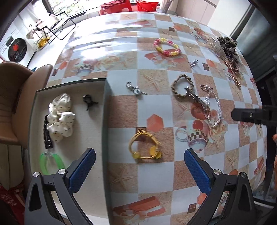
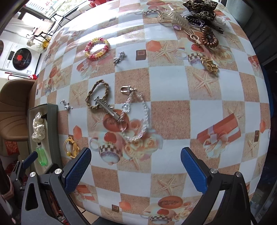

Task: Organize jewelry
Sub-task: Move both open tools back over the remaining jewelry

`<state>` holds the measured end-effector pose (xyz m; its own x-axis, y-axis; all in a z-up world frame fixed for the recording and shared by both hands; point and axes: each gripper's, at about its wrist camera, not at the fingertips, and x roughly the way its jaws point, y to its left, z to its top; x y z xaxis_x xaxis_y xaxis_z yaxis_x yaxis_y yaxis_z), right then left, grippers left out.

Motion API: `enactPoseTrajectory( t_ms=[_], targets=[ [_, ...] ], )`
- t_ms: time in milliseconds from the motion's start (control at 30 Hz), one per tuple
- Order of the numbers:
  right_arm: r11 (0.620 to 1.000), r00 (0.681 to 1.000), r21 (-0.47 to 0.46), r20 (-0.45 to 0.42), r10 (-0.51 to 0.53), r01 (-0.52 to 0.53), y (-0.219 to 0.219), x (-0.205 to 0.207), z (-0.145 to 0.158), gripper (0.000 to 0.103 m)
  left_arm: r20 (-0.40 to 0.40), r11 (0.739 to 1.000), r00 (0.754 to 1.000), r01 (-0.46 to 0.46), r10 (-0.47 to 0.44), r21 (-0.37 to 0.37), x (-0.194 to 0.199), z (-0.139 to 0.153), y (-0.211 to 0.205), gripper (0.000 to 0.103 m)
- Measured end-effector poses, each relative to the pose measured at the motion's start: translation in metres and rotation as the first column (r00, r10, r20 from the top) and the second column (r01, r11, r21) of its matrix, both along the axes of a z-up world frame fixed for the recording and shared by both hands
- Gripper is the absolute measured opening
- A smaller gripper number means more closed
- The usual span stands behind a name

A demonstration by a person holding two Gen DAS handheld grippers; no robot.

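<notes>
My left gripper (image 1: pixel 139 170) is open and empty, just short of a yellow hair tie (image 1: pixel 145 146) on the table beside a grey tray (image 1: pixel 106 110). The tray holds a white dotted scrunchie (image 1: pixel 60 116), a black clip (image 1: pixel 89 101), a black band and a green clip (image 1: pixel 49 162). My right gripper (image 2: pixel 135 166) is open and empty, above the table in front of a clear bead bracelet (image 2: pixel 138 117), a silver hair clip (image 2: pixel 107 109) and a brown braided band (image 2: pixel 97 96). The tray (image 2: pixel 54 131) shows at the left in the right wrist view.
A pink-yellow bead bracelet (image 2: pixel 97 48), small silver charms (image 2: pixel 119 58) and a gold clip (image 2: pixel 209 64) lie farther out. A pile of scrunchies and coil ties (image 2: pixel 204 15) sits at the far right. A brown chair (image 1: pixel 13 97) stands left of the table.
</notes>
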<state>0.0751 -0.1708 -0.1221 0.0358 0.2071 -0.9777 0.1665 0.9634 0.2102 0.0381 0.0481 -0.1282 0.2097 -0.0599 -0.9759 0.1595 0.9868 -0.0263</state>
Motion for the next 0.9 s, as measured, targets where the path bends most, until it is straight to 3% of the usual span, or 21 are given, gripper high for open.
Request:
enactPoseTrajectory(
  t_ms=[333,567,767,900],
  targets=[
    [0.998,1.000,-0.058,0.010,0.022,-0.021,-0.012,0.031,-0.016,0.102,0.007,0.996,1.000,0.008,-0.008,0.092,0.015,-0.029,-0.024,0.103],
    [0.997,1.000,-0.072,0.012,0.017,-0.016,-0.003,0.053,-0.034,0.093,-0.010,0.993,1.000,-0.019,0.021,0.114,0.022,-0.048,-0.029,0.103],
    [0.994,1.000,-0.108,0.003,0.016,-0.015,0.008,0.064,-0.050,0.075,-0.055,0.992,0.996,-0.063,0.069,0.113,0.019,-0.064,-0.021,0.103],
    [0.985,0.998,-0.164,0.016,0.054,-0.051,0.019,0.065,-0.052,0.074,-0.086,0.992,0.991,-0.097,0.104,0.084,0.017,-0.074,-0.013,0.103]
  ],
)
